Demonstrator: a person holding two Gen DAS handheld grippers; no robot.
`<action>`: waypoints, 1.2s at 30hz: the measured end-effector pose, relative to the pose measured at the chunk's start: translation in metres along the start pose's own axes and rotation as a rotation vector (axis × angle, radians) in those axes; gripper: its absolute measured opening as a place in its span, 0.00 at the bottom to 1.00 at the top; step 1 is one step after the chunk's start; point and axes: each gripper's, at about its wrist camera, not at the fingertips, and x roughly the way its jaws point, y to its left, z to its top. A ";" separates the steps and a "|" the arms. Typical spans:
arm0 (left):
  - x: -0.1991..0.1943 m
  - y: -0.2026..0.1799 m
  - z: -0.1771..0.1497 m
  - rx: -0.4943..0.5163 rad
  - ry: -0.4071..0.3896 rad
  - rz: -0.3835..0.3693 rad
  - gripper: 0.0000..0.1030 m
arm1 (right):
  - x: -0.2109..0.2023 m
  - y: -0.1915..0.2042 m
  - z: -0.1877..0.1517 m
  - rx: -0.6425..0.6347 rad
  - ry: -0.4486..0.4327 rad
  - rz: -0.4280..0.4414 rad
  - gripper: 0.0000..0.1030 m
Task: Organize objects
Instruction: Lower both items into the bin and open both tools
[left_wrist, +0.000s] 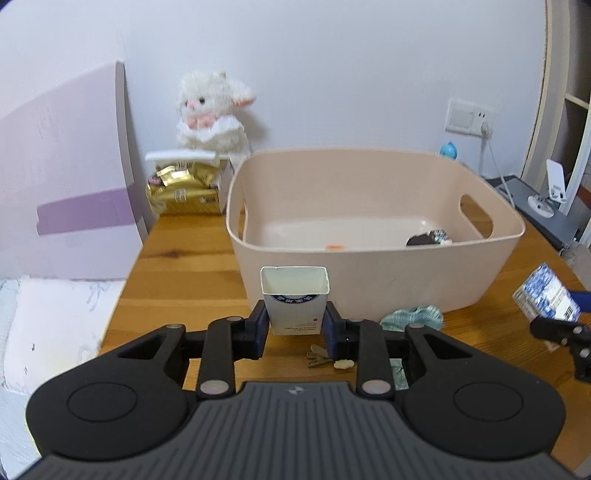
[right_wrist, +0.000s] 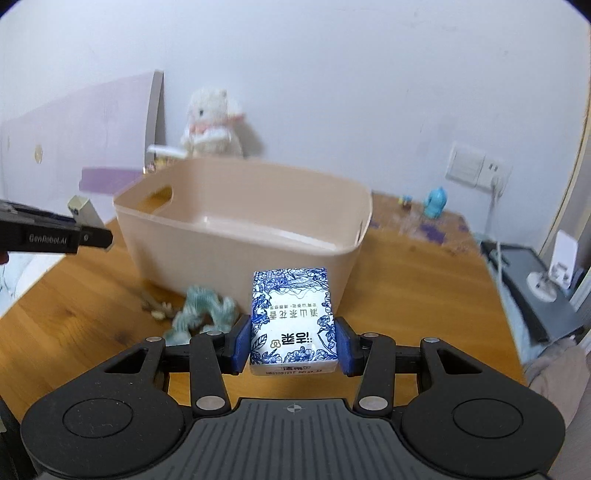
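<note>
Gripping boxes — left tongs (left_wrist: 295, 325) an open white carton (left_wrist: 294, 299), right tongs (right_wrist: 292, 345) a blue-patterned pack (right_wrist: 291, 317).

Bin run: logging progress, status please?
Left gripper shut on open white box. Right gripper shut on blue-flowered pack. Both short of the bin; green cloth on table ahead.

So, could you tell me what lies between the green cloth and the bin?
Only bare wooden table; in the right wrist view, the green cloth sits just before the bin.
</note>
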 end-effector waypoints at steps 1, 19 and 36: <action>-0.005 0.000 0.002 0.002 -0.011 -0.001 0.31 | -0.005 -0.001 0.004 0.001 -0.018 -0.004 0.42; -0.009 -0.018 0.060 0.063 -0.141 0.018 0.31 | 0.011 -0.018 0.069 0.053 -0.170 -0.014 0.42; 0.112 -0.035 0.073 0.111 0.080 0.079 0.32 | 0.114 -0.002 0.077 0.016 -0.002 -0.016 0.42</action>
